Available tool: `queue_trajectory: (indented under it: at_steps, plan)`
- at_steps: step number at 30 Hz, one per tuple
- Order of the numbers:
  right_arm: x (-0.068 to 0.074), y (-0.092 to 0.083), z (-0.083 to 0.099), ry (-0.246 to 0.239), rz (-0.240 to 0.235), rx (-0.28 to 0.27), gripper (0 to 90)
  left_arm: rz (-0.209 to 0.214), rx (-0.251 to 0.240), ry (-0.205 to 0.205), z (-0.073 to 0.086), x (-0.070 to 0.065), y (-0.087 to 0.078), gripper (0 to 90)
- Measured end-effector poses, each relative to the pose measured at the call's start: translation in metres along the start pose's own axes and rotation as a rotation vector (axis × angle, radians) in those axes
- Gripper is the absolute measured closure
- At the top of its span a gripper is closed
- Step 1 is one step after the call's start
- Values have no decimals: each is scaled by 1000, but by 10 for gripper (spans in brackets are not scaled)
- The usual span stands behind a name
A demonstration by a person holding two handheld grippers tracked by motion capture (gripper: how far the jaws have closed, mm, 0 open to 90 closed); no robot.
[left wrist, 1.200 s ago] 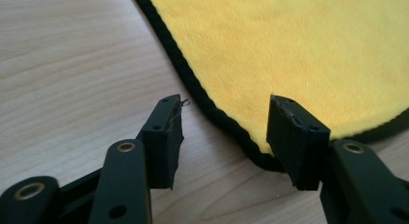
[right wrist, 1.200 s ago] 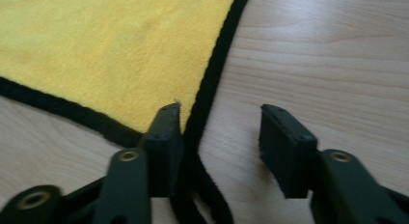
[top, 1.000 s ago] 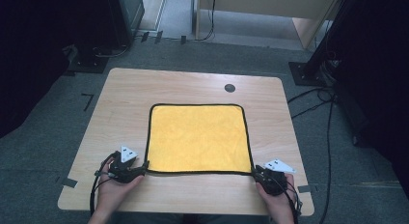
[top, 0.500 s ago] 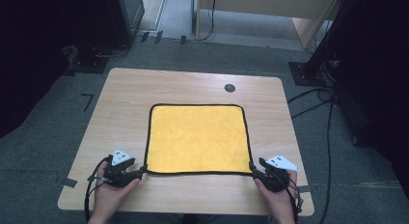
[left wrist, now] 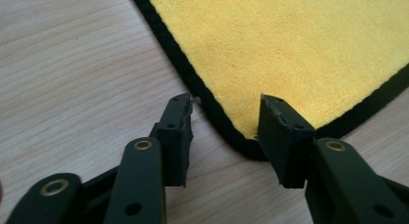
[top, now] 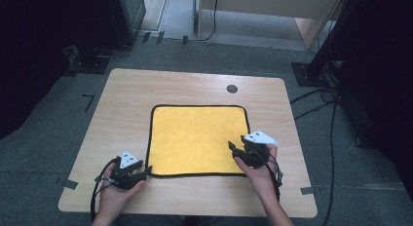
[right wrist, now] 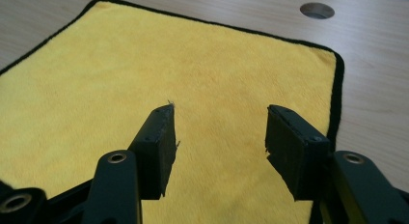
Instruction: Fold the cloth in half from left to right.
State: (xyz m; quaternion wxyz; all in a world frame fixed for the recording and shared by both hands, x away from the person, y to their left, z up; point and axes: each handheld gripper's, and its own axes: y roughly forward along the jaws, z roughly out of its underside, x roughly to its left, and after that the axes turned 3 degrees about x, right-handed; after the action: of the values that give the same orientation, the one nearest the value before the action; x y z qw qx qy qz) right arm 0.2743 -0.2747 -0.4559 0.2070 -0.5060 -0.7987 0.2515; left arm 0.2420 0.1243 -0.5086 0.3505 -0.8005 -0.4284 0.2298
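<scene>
From the high view, a yellow cloth (top: 197, 141) with a black border is seen spread flat in the middle of the wooden surface (top: 126, 94), with a small round hole (top: 232, 88) in the surface above it toward the upper right.

The left gripper (top: 141, 171) is placed at the lower left of that frame, right at the cloth's near left corner, with the hand (top: 114, 197) coming in from the bottom edge. What cannot be made out there is given by the left gripper view: the corner of the cloth (left wrist: 289, 55) lies between the two black jaws, which have just been closing, yet a gap is left on either side and the fabric is not pinched.

The right gripper (top: 235, 150) is seen over the cloth's right part, well in from its edge, the hand (top: 260, 175) angled up and leftward. In the right gripper view its jaws, which have just been opening, are parted above the flat cloth (right wrist: 193, 89) with nothing between them, and the hole (right wrist: 317, 10) appears at the upper right.
</scene>
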Motion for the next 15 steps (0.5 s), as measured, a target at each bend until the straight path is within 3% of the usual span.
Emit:
queue_trajectory:
  at_steps: [8,11,15]
  plan:
    - [16,31,-34,3,-41,-10,468,-2,-9,31,1,-3,0,719]
    - [21,38,-42,-6,-48,-6,475,5,-11,28,2,-3,0,748]
    - [37,55,-55,-35,-68,-1,487,20,-18,7,2,-2,-1,856]
